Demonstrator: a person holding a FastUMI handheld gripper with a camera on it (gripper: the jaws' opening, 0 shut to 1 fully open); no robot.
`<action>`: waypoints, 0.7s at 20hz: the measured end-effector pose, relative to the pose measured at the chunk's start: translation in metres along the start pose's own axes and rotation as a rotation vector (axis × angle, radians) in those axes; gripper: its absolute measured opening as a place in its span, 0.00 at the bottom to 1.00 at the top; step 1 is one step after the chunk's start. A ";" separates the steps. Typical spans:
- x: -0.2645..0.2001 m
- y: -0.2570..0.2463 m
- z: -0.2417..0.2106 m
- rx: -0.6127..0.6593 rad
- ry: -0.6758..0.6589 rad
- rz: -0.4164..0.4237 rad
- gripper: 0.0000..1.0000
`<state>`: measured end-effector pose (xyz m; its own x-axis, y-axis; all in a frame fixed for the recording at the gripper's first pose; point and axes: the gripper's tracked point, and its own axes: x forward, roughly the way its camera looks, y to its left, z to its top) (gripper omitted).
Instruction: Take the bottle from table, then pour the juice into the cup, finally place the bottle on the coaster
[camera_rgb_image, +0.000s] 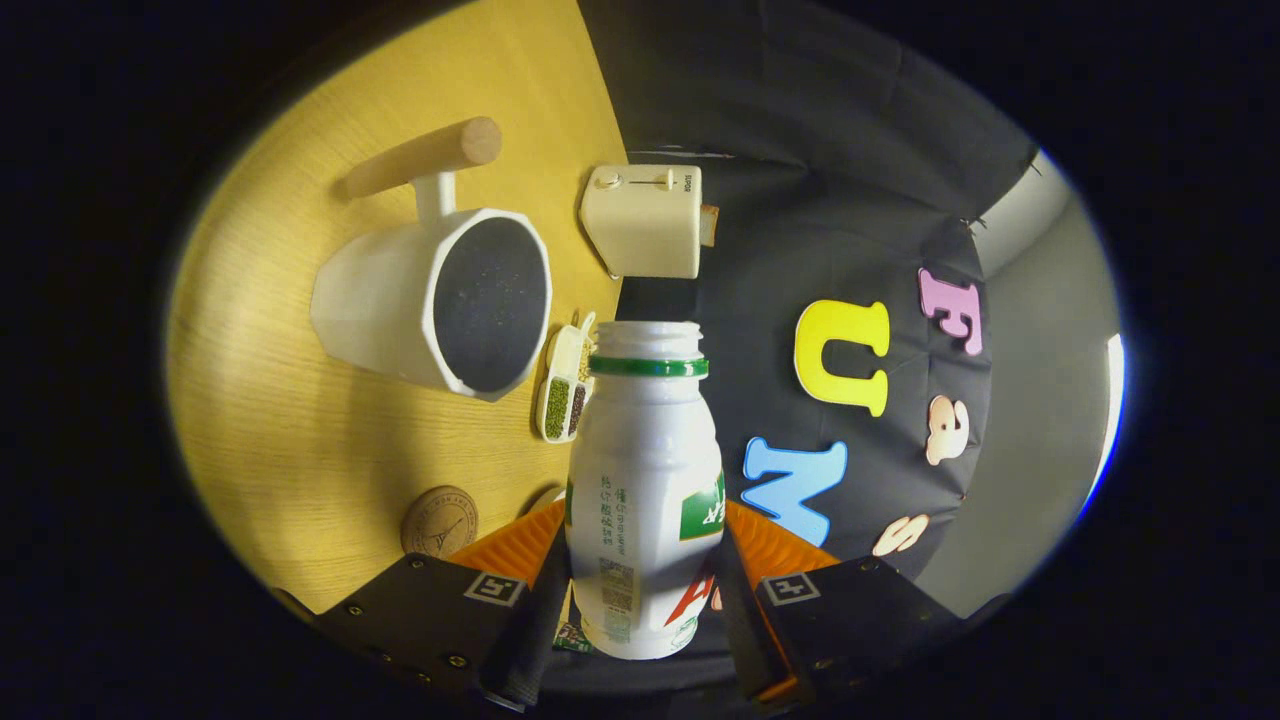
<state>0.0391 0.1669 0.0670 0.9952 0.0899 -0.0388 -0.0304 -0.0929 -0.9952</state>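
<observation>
We see the gripper with its two fingers clamped against either side of the bottle, holding it between them. The fingers' inner faces are largely hidden behind the bottle, so we judge the contact from how tightly they flank its lower body. The bottle is white with a green band under its open, capless mouth, which points away from the gripper toward twelve o'clock. Its label is partly turned out of sight and its base is cut off low between the fingers.

The whole scene appears rolled sideways: the table fills the nine o'clock side and the dark booth wall the three o'clock side.

At ten o'clock from the bottle's mouth is the cup, white, faceted, its opening facing us and its inside dark and speckled; we cannot tell what it contains. A wooden-looking handle projects from it at about eleven o'clock.

Just beside the bottle's shoulder, at nine o'clock, lies a small divided dish of green and dark grains, part-hidden by the bottle.

Beyond the mouth, at twelve o'clock, stands a cream toaster.

The round coaster lies at eight o'clock, near the left finger, bare.
</observation>
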 end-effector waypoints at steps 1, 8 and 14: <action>0.000 0.002 -0.001 0.038 -0.003 0.005 0.71; 0.000 0.006 -0.016 0.318 -0.003 0.008 0.71; -0.001 0.007 -0.026 0.557 -0.026 -0.005 0.71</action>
<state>0.0400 0.1403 0.0625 0.9930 0.1143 -0.0293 -0.0775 0.4448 -0.8923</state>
